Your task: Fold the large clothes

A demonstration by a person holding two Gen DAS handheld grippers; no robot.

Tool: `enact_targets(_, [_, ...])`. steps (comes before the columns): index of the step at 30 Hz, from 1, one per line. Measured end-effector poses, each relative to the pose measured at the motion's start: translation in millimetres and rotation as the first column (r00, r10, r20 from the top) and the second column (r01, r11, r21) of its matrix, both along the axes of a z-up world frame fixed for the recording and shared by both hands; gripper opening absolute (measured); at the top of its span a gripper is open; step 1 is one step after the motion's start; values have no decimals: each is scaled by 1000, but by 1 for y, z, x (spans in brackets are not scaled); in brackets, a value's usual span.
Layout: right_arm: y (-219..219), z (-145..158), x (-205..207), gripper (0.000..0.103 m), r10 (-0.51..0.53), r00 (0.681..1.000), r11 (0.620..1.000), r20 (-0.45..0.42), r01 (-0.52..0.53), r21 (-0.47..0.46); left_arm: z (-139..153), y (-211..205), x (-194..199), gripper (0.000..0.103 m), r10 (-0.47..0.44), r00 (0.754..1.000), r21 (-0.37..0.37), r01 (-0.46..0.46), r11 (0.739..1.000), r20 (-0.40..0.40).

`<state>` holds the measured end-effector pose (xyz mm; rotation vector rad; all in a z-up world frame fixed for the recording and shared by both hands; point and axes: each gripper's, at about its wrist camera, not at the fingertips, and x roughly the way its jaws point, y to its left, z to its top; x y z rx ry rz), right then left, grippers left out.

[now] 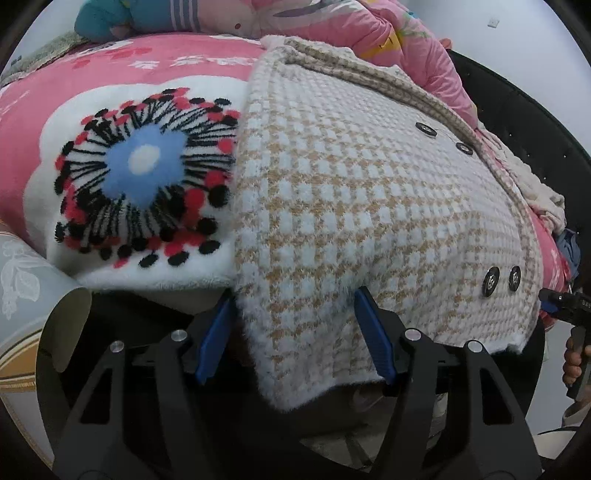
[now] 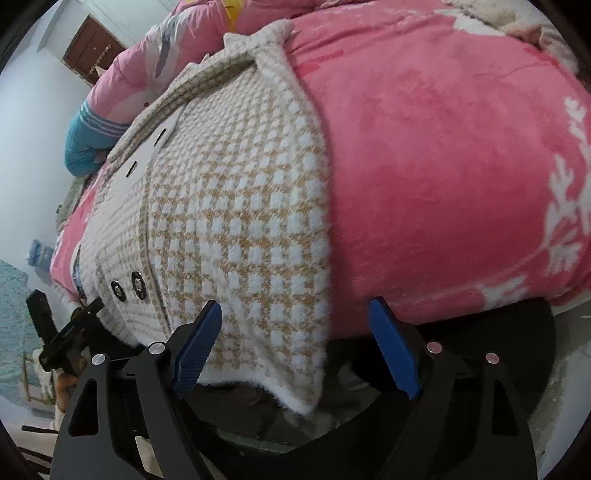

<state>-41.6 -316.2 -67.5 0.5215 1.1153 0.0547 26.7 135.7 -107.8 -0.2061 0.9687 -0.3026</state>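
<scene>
A fluffy white-and-tan checked coat with dark buttons lies spread flat on the bed, its hem hanging over the near edge. My left gripper stands open around the hem's left corner, with blue pads on either side of the cloth. In the right wrist view the same coat runs away from me. There my right gripper is open wide, with the hem's right corner between its fingers. Each gripper shows at the edge of the other's view: the right gripper held in a hand, and the left gripper.
The bed carries a pink plush blanket with a big blue flower print. A bunched pink quilt and a teal garment lie at the far end. A pale patterned roll leans at the left. A brown door is far left.
</scene>
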Motion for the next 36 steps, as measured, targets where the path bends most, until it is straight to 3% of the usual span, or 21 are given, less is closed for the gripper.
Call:
enact_targets(5, [15,-11,-2,68,43,999,999,-27,-43,25,-6,-1,-4,41,-26,999,-43,24,999,-41])
enact_targets(7, [21,-17,-3,66,51,998,998,-45,-50,34,-10,-3,-7,40,-37,998,-45,35,998,-58])
enact_targets(14, [39,-21,-17,40,70,995,998,-67,-69,14,-17,-13,-9,38,-80,990,-69,72,995,-118])
enact_targets(20, [43,2,-31,11,68,997,998,-22,-68,-8,1,-13,-23,11,-137,987,-106,128,986,-82])
enact_targets(30, [32,67,-30,8,47,982,987,185,-74,144,76,1,-31,7,-151,980,-330,187,925,130])
enact_targets(36, [27,101,-1,8,33,954,985,298,-83,154,102,2,-1,6,-122,972,-382,192,904,200])
